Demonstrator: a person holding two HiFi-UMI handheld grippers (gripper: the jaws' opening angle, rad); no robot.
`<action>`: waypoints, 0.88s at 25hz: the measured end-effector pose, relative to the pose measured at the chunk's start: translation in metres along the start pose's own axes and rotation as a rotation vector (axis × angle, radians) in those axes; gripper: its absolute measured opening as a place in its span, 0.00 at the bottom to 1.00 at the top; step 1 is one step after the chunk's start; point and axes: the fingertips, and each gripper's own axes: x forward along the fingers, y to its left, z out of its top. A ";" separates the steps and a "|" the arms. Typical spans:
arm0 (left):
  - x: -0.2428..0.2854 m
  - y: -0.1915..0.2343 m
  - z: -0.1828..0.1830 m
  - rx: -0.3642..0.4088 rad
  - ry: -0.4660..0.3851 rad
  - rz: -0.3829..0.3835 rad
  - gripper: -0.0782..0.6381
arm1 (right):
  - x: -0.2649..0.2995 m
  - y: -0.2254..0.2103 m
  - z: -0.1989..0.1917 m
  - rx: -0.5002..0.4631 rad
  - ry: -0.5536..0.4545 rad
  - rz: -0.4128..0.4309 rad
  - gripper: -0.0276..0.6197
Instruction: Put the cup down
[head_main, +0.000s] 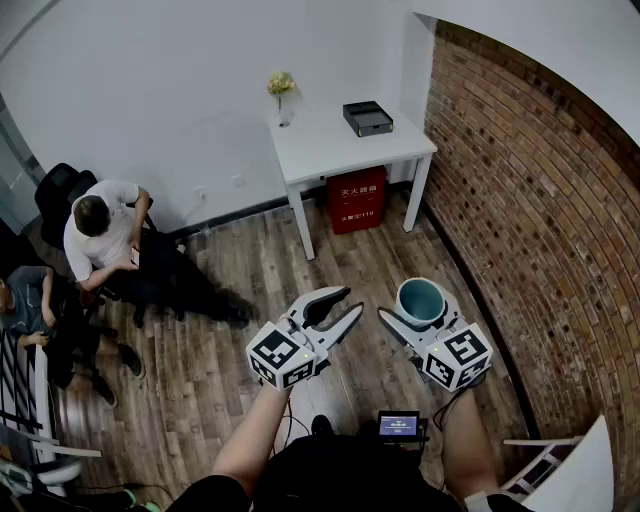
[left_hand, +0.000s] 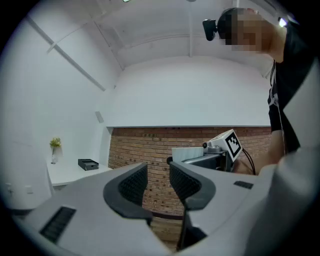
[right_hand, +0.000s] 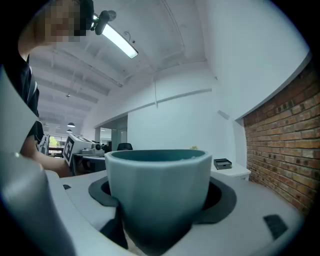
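A teal cup (head_main: 421, 300) stands upright between the jaws of my right gripper (head_main: 418, 308), which is shut on it and holds it in the air above the wooden floor. In the right gripper view the cup (right_hand: 159, 190) fills the middle, with a dark pad (right_hand: 222, 197) against each side of it. My left gripper (head_main: 345, 303) hangs just left of the cup, open, with nothing between its black pads (left_hand: 131, 186). A white table (head_main: 335, 145) stands ahead against the far wall.
On the table are a black box (head_main: 367, 117) and a small vase of flowers (head_main: 281, 95); a red box (head_main: 357, 198) sits under it. A brick wall (head_main: 540, 230) runs along the right. Two seated people (head_main: 105, 235) are at the left.
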 end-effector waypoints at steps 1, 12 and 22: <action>0.000 0.001 0.000 -0.001 -0.001 -0.001 0.29 | 0.001 0.000 0.000 0.000 0.002 0.002 0.66; 0.003 -0.004 0.002 0.007 0.009 -0.022 0.29 | 0.000 0.003 0.001 0.011 0.004 0.008 0.66; 0.012 -0.012 -0.009 -0.001 0.024 -0.029 0.29 | -0.013 -0.004 -0.007 0.014 0.012 0.002 0.66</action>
